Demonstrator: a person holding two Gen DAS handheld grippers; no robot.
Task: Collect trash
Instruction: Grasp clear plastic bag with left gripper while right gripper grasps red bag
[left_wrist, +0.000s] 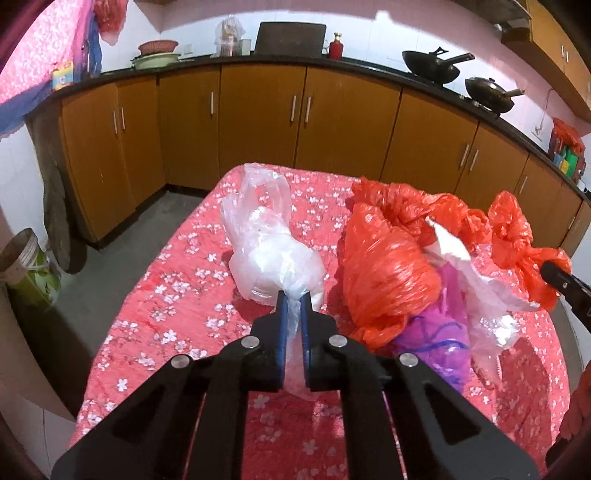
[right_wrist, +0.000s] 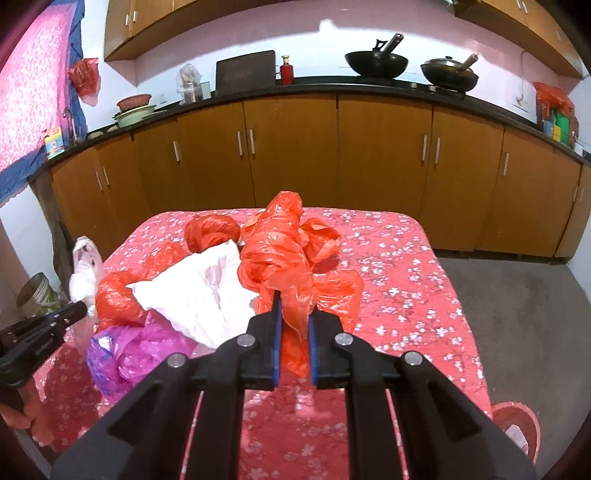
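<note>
A clear plastic bag (left_wrist: 266, 240) lies crumpled on the table with the red flowered cloth (left_wrist: 177, 295). My left gripper (left_wrist: 294, 297) is shut on its near end, the film pinched between the blue pads. To the right lies a heap of trash: a red plastic bag (left_wrist: 384, 266), a white bag (left_wrist: 458, 254) and a purple bag (left_wrist: 436, 336). My right gripper (right_wrist: 294, 301) is shut on a fold of the red plastic bag (right_wrist: 284, 251), which is drawn up toward it. In the right wrist view the white bag (right_wrist: 199, 299) and purple bag (right_wrist: 125, 350) lie to its left.
Brown kitchen cabinets (left_wrist: 258, 118) under a dark counter stand behind the table, with two black pans (right_wrist: 376, 61) on top. A small bin (left_wrist: 26, 266) stands on the floor at the left. A red basket (right_wrist: 517, 428) sits on the floor at the table's near right corner.
</note>
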